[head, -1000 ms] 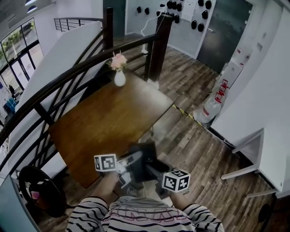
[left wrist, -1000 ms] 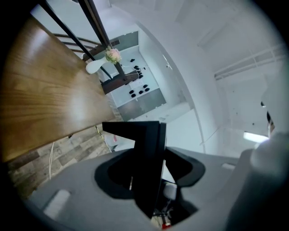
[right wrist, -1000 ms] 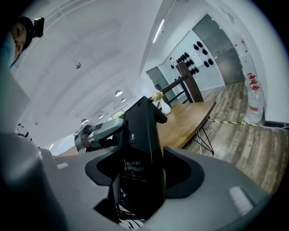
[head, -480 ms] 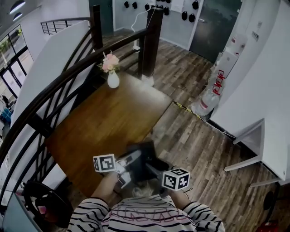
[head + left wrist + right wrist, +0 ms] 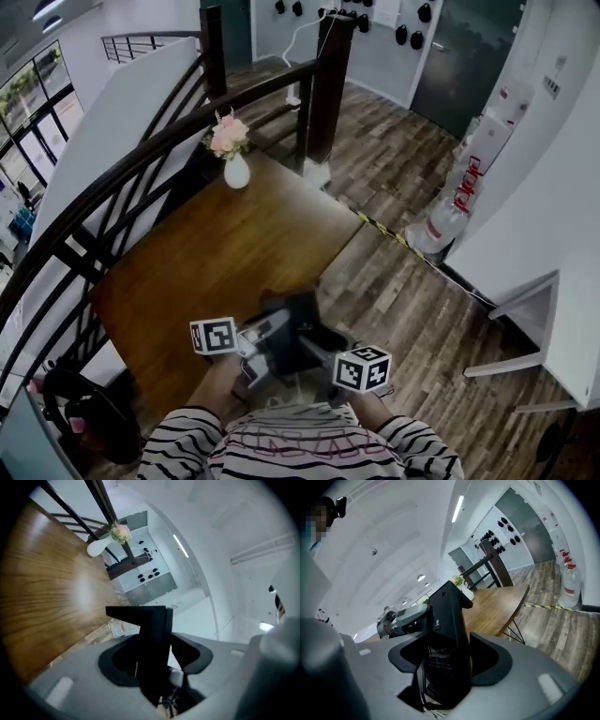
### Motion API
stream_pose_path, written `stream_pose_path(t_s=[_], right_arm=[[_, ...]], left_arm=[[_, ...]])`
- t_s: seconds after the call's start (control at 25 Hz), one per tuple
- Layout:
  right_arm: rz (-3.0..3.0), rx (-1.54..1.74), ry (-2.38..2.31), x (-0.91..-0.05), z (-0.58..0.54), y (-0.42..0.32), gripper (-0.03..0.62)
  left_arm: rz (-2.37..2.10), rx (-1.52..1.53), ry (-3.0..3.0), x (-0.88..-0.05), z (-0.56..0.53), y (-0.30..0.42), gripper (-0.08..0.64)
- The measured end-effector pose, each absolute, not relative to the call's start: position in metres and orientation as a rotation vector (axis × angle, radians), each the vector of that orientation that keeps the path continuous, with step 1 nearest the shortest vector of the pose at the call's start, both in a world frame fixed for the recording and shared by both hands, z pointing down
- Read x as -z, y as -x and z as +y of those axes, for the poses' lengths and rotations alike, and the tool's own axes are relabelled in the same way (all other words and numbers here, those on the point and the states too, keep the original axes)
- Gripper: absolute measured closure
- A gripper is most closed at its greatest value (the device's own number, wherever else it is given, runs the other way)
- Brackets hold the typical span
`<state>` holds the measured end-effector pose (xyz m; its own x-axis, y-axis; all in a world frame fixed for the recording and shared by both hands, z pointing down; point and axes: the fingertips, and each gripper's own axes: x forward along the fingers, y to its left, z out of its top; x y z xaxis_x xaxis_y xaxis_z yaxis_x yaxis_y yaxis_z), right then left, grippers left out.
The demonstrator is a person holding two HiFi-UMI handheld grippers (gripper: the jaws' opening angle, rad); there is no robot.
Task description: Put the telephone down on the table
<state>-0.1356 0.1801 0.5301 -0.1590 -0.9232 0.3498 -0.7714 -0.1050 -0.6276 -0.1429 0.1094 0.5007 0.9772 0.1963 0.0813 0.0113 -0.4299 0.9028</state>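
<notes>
Head view: the phone (image 5: 291,328) is held in the air between the left gripper (image 5: 258,342) and right gripper (image 5: 319,345), and has been brought a little closer to the table (image 5: 216,253), now at its near edge

Left gripper view: the jaws are clamped on the phone's thin side

Right gripper view: the jaws are closed on its body; lowering is judged still to be done

The label print on the telephone (image 5: 445,620) is too blurred to read.

Black telephone (image 5: 292,323) held aloft at near edge of wooden table (image 5: 216,253)
</notes>
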Motion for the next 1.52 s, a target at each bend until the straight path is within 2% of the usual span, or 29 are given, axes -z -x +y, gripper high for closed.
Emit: stream_pose_path(t_s=[0.36,0.68,1.08,1.52], right_arm=[[2.129,1.161,1.803,-0.529,0.166,0.009,0.318],[2.253,1.175,1.702,-0.532,0.146,-0.072,0.318],[2.314,1.212,1.619,-0.541,0.104,-0.116,0.318],[2.313,1.232,1.645,-0.543,0.012,-0.141,0.316]], left_arm=[[0.032,-0.096,-1.996,-0.501,0.097,0.027,0.348],[-0.089,-0.023,-2.005,-0.504,0.079,-0.046,0.348],[-0.178,0.002,-1.991,-0.513,0.039,-0.086,0.348],[-0.169,0.014,-1.974,-0.517,-0.053,-0.110,0.348]])
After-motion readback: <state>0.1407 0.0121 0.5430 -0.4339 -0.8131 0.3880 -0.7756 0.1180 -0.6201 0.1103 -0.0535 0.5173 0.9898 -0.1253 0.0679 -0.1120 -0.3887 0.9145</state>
